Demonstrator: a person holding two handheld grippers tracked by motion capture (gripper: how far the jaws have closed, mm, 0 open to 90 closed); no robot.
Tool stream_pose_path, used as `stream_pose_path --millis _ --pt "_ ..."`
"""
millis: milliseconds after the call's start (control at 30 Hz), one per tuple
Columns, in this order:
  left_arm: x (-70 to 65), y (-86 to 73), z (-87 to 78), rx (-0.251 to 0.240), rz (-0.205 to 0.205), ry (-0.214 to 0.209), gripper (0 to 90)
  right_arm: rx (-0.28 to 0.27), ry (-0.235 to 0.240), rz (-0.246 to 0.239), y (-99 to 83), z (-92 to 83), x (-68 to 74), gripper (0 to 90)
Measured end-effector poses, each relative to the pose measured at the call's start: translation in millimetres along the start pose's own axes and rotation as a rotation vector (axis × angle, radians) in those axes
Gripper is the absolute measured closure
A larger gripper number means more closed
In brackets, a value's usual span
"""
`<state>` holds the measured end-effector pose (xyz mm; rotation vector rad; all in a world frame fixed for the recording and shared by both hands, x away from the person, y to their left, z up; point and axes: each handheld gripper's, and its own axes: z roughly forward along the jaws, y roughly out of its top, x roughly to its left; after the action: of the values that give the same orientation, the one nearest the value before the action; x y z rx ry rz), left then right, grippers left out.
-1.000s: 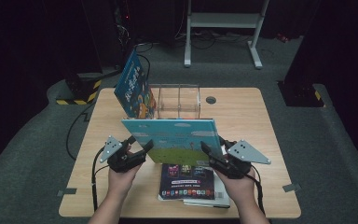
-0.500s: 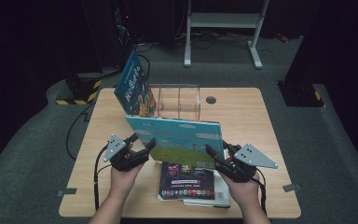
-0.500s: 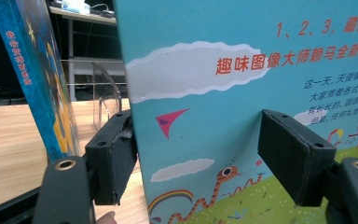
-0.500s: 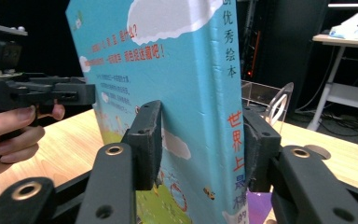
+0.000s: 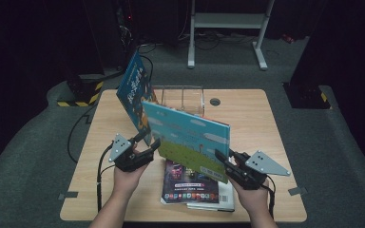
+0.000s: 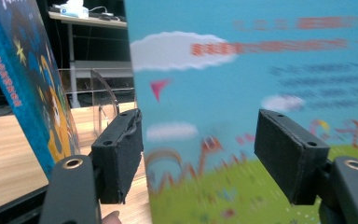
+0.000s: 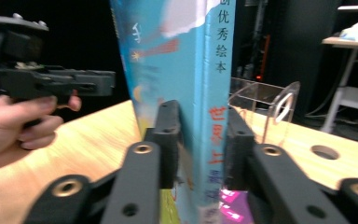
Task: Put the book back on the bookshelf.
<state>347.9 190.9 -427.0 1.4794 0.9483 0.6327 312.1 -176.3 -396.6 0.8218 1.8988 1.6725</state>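
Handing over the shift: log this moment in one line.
right gripper: just closed on picture book's spine | left gripper: open, straddling its other edge | book: raised, tilted

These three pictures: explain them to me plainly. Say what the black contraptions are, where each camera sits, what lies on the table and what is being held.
A person holds hand-operated tongs in each hand. One camera looks down from above; the other two ride on the tongs, looking along their black jaws. The right tongs have just closed on the spine of a light blue picture book, lifted on edge. The left tongs stand open at its other end. On the wooden table are a clear plastic book rack, a dark blue book leaning beside it, and a small stack of books.
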Motion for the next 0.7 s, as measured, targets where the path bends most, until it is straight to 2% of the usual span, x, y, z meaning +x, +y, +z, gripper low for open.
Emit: stream_pose_path --millis 67,100,133,167,233,467,600,700 --pt "-1.0 -0.6 -0.3 0.000 -0.002 -0.001 32.4 -0.002 0.016 0.007 -0.6 -1.4 0.2 77.1" --pt "-1.3 -1.0 -0.6 0.001 0.003 0.000 32.4 0.011 -0.036 -0.003 -0.5 -1.4 2.3 76.0" --pt "-2.0 -2.0 -1.0 0.003 0.005 0.001 32.5 0.017 -0.050 0.011 -0.9 -1.7 0.9 75.8" --pt "-1.9 -2.9 -1.6 0.007 0.008 0.002 32.7 0.018 -0.052 0.046 -3.1 -3.0 -4.9 76.1" --pt "-1.1 -5.2 -3.3 0.014 0.013 0.006 32.8 0.008 -0.034 0.095 -8.1 -6.2 -12.9 76.6" --pt "4.6 -21.4 -11.7 0.062 0.026 0.028 33.0 -0.003 -0.052 0.082 -10.4 -9.1 -5.9 76.7" --pt "10.2 -32.4 -16.6 0.101 0.029 0.042 33.1 0.004 -0.077 0.067 -7.5 -8.2 2.6 76.7" --pt "10.6 -36.9 -19.0 0.110 0.030 0.042 33.1 0.008 -0.091 0.068 -6.0 -7.8 7.5 76.8"
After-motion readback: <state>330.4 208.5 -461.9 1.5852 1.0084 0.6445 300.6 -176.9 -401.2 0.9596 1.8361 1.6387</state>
